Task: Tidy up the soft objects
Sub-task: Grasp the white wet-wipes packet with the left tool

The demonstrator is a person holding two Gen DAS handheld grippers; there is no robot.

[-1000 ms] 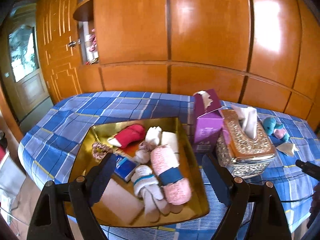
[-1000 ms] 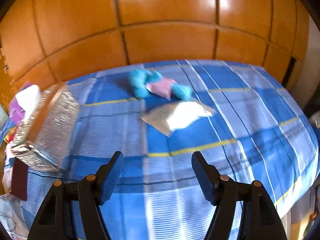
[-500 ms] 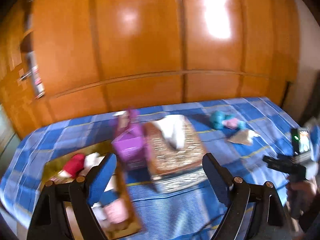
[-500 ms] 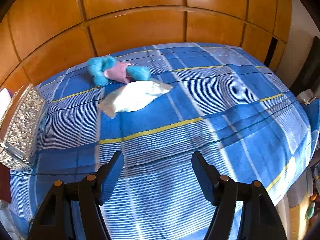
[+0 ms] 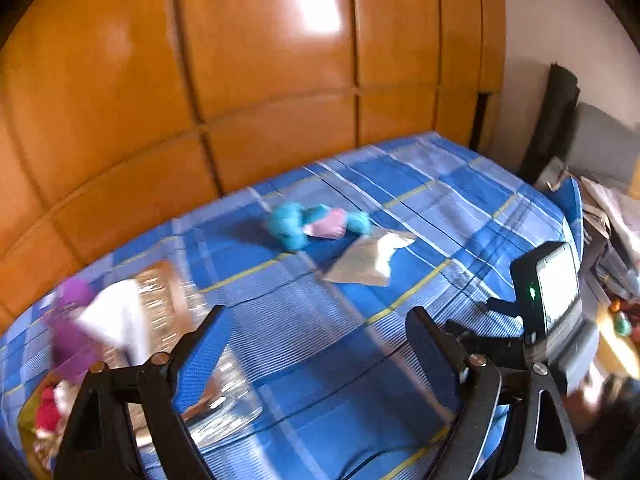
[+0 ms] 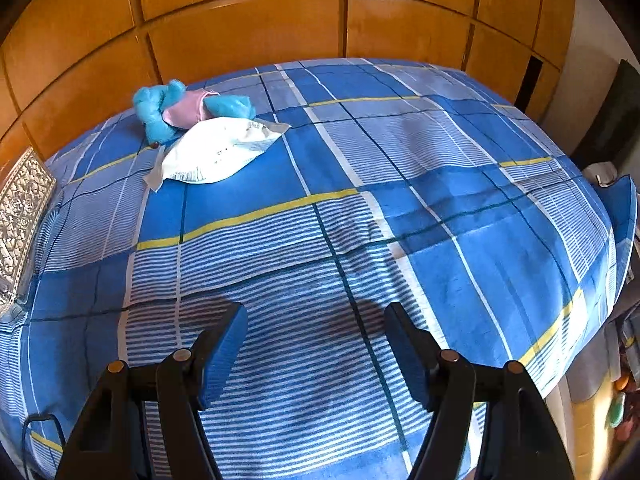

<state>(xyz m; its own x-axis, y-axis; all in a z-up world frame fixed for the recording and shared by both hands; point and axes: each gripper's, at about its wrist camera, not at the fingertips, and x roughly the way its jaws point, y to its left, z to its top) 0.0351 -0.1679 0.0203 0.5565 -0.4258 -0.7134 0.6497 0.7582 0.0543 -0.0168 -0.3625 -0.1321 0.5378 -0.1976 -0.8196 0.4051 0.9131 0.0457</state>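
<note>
Right wrist view: right claw is hanging released above the checked tabletop; blue plush toy and white packet are lying touching at eleven o'clock. Left claw is also gaping released.

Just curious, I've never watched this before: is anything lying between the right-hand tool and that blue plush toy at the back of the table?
Mostly bare blue checked cloth lies ahead of the right tool, which is open and empty. One thing sits close in front of the blue plush toy: a white packet, its far edge touching or overlapping the toy's near side.
</note>
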